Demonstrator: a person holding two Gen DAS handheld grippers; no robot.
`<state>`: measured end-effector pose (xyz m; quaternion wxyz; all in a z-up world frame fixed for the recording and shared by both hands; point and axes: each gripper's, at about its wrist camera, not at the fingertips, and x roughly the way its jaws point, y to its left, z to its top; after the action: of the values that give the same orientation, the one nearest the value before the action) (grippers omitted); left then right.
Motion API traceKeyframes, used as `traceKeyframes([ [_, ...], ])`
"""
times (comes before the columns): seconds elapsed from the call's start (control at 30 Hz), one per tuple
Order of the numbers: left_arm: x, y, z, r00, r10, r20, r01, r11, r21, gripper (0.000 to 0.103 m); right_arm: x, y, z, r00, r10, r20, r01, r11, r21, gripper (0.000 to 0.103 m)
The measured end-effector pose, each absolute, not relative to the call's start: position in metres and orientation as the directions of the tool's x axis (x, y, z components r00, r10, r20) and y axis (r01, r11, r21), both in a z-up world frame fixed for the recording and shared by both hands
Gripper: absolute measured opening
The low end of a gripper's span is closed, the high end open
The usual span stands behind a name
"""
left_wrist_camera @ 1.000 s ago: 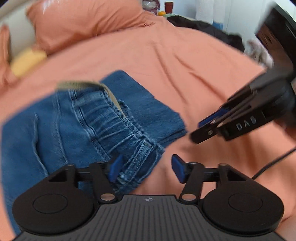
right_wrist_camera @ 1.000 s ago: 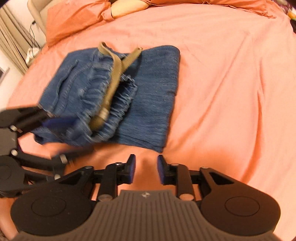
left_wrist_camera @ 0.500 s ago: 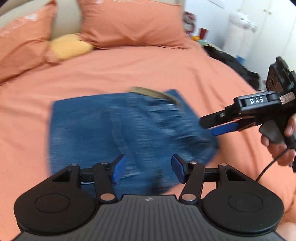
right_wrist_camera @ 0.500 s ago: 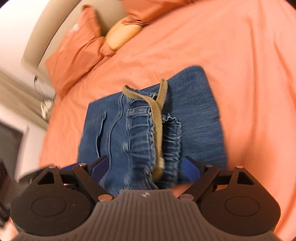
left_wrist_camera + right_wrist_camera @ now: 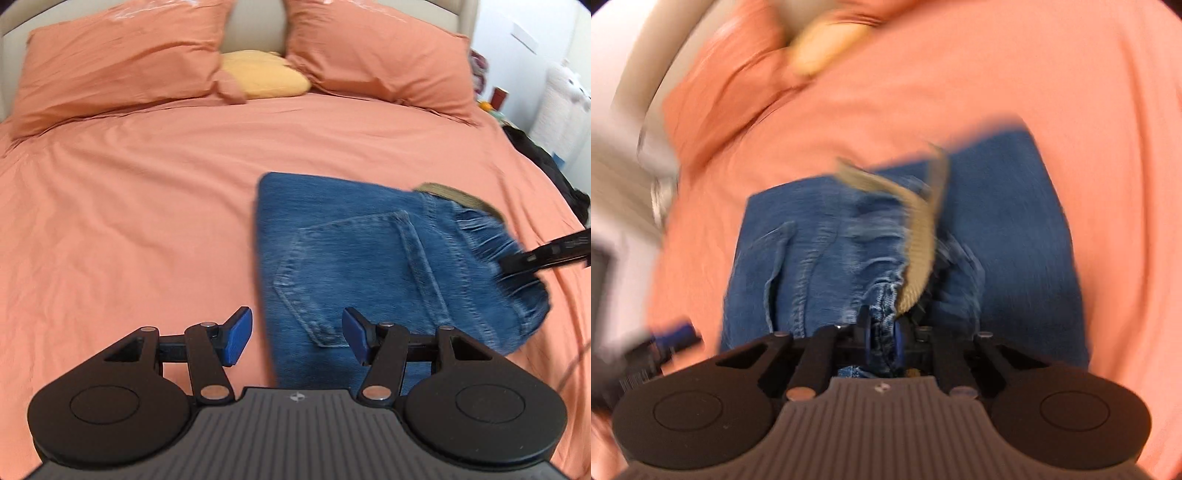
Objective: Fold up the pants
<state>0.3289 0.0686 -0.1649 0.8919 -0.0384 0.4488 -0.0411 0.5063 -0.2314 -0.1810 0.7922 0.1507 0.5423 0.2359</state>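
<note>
Folded blue jeans (image 5: pixel 369 258) lie on the orange bed sheet (image 5: pixel 129 221), back pocket up, with a tan belt (image 5: pixel 461 197) at the waistband on the right. My left gripper (image 5: pixel 297 332) hovers open over the jeans' near left edge, nothing between its pads. In the left wrist view my right gripper (image 5: pixel 517 264) reaches in from the right onto the gathered waistband. In the blurred right wrist view its jaws are closing, and the right gripper (image 5: pixel 882 332) pinches a bunch of denim waistband (image 5: pixel 882 310) just beside the belt (image 5: pixel 919 236).
Two orange pillows (image 5: pixel 122 62) (image 5: pixel 376 51) and a yellow cushion (image 5: pixel 262 74) lean on the headboard at the back. Dark clothing (image 5: pixel 554 173) lies at the bed's right edge, with white furniture beyond. Bare sheet spreads to the left of the jeans.
My right gripper opened wide over the waistband, then closed on it. My left gripper slid left across the jeans, from the waistband to their left edge.
</note>
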Motion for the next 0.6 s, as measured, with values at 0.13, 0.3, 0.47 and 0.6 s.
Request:
traceKeyframes([
  [0.13,0.330,0.081,-0.165,0.600,-0.112,-0.792,-0.011,0.989,-0.149,0.065,0.515,-0.209,-0.128,0.331,0.541,-0.774,-0.321,0.835,0.447,0.006],
  [0.3,0.324,0.082,-0.165,0.613,-0.105,-0.783,-0.006,0.991,-0.137,0.065,0.526,-0.217,-0.139,0.211,0.434,-0.876,-0.198,0.896,0.397,0.008],
  [0.47,0.320,0.082,-0.170,0.601,-0.088,-0.795,0.020,0.995,-0.095,0.065,0.499,-0.240,-0.193,0.123,0.444,-0.887,-0.031,0.895,0.444,0.007],
  [0.6,0.320,0.081,-0.171,0.594,-0.085,-0.800,0.026,0.996,-0.087,0.065,0.492,-0.248,-0.204,0.140,0.460,-0.877,-0.025,0.887,0.461,0.023],
])
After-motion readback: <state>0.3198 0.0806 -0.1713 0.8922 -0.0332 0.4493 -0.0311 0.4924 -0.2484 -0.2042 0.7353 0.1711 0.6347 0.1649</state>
